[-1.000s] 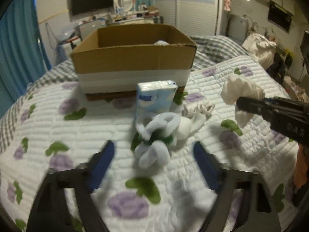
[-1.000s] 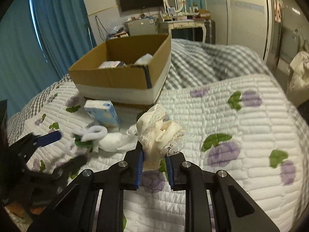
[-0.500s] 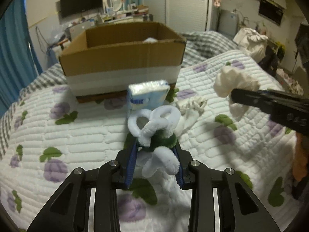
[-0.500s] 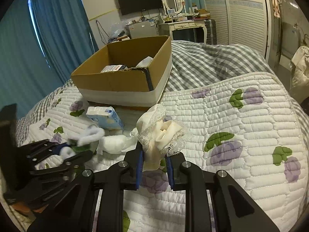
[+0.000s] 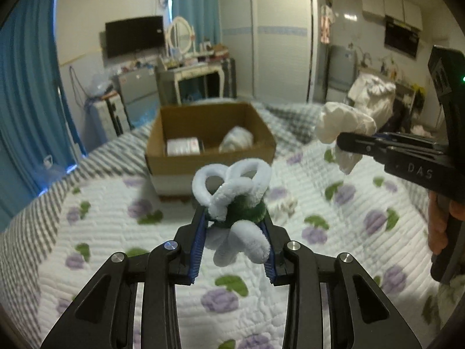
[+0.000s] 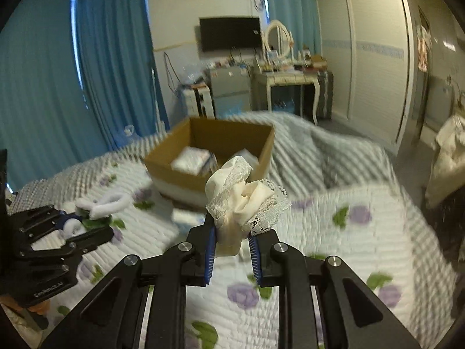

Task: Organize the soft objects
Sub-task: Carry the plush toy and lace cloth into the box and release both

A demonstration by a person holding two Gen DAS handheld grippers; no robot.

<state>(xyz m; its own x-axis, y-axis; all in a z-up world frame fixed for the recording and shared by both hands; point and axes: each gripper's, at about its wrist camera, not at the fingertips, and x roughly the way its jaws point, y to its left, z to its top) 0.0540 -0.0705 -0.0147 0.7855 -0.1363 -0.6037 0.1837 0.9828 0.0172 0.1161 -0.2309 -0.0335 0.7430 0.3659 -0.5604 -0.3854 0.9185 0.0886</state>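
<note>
My left gripper is shut on a white and green fuzzy pipe-cleaner flower and holds it above the quilt. My right gripper is shut on a cream lace-trimmed cloth, also lifted; it shows at the right of the left wrist view. The left gripper appears at the lower left of the right wrist view. The open cardboard box stands ahead on the bed, holding a tissue pack and a white soft item.
The bed has a white quilt with purple flowers and a grey checked blanket behind. A small white item lies on the quilt near the box. A dresser with mirror and wardrobe stand beyond.
My left gripper closed on the pipe-cleaner flower and lifted it off the quilt. Both grippers rose, so the box interior now shows. The right gripper kept its hold on the lace cloth.
</note>
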